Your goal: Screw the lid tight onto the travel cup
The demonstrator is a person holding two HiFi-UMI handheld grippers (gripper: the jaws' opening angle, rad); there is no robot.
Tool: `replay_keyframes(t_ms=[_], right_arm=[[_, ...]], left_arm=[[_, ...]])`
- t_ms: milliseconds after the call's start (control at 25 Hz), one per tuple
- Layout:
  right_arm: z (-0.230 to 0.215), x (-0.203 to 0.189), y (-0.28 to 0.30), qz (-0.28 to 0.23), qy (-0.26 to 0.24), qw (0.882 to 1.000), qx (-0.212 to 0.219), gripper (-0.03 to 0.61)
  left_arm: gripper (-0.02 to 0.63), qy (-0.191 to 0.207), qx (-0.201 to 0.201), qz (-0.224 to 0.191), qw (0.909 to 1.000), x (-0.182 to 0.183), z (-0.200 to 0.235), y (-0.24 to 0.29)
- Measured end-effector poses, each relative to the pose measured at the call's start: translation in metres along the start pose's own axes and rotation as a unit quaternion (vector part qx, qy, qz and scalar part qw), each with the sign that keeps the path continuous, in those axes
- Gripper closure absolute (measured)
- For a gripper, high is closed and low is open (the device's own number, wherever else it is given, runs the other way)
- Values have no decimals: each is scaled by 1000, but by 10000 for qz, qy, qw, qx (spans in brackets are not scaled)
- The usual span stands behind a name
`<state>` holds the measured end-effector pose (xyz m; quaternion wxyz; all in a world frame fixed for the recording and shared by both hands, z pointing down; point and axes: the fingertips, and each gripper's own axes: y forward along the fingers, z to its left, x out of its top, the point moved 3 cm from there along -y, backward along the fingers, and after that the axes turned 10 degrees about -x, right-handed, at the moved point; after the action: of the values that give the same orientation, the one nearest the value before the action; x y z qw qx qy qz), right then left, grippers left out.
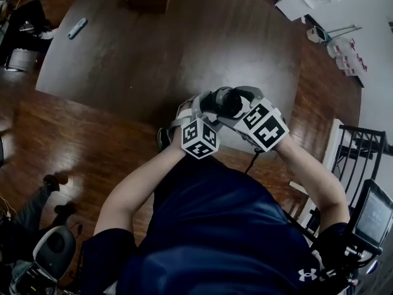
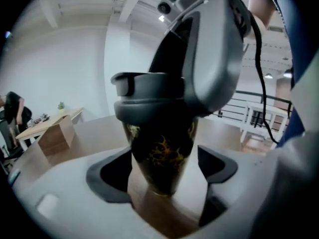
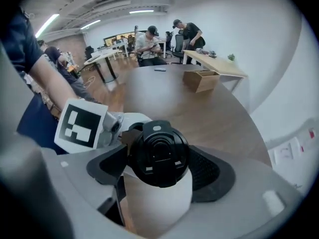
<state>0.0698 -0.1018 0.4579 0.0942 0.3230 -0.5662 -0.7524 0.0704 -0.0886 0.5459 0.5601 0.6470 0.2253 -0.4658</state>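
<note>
Travel cup [image 2: 162, 153]: upright close to the near edge of the table [image 1: 184, 42], in front of the person, with both grippers crowded round it. Dark patterned side faces the left gripper view; the side seen in the right gripper view looks pale. Base seems to rest on the wood, though contact can't be confirmed.

Lid [image 3: 159, 153]: dark, already sitting on the cup's mouth and looking level. Whether the thread has caught can't be read.

Left gripper [image 2: 164, 168]: jaws wide, straddling the lower, tapered part of the cup body. One pad is at or just beside the cup wall and a clear gap shows at the other. Loose round the cup, no clamp.

Right gripper [image 3: 159, 168]: comes in from above, jaws set wide round the lid's rim. Both pads appear to bear on it, so it reads as a grip on the lid.

Step in hand, as judged: the tightening itself, right gripper placed to turn the lid while the left should steady the cup.

Next move calls for:
- left jaws closing firmly on the body first, otherwise the cup will probably spin with the lid;
- right gripper rotating about the cup's axis with its grip kept square on the rim;
- light downward pressure so the thread doesn't cross.

Risk: the tapered body could slip upward out of a weak left grip.
</note>
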Motion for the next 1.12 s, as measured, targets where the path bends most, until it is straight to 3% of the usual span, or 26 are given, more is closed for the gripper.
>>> replay_keyframes(t_ms=[40, 120, 200, 280, 360, 480, 600, 720, 800, 880, 1000, 1120], right_arm=[[2, 1, -3, -48, -294, 9993, 224, 173], [3, 4, -11, -211, -1366, 9884, 623, 156], [-4, 6, -14, -318, -2716, 9591, 737, 155], [-8, 7, -10, -274, -3381, 9363, 907, 155], [-4, 12, -3, -285, -3135, 9411, 1236, 155], [5, 20, -1, -543, -2475, 9588, 1285, 192], [10, 17, 0, -731, -1893, 9757, 829, 193], [6, 18, 0, -897, -487, 9947, 101, 199], [-2, 14, 1, -1035, 738, 9910, -420, 199], [-6, 10, 1, -1123, 1531, 9788, -772, 198], [-5, 10, -1, -1223, 1627, 9769, -655, 198], [0, 22, -16, -1607, 800, 9836, 192, 175]], left_arm=[[197, 132, -203, 48, 9997, -1, 0, -1], [189, 529, -696, 261, 9958, -4, 5, -3], [189, 941, -1205, 541, 9868, -7, 11, -3], [187, 1234, -1627, 651, 9768, -3, 12, -2], [189, 1336, -1841, 600, 9719, 5, 10, 1], [219, 1134, -1677, 428, 9784, 11, 7, 3], [221, 825, -1154, 233, 9896, 8, 6, 0], [221, 302, -429, 68, 9986, 6, 5, -3], [222, -49, 3, 4, 10000, 6, 5, -4], [221, -244, 267, -5, 9993, 6, 4, -3], [218, -239, 155, -5, 9996, 5, 2, -4], [193, 242, -413, 66, 9988, 5, 2, -12]])
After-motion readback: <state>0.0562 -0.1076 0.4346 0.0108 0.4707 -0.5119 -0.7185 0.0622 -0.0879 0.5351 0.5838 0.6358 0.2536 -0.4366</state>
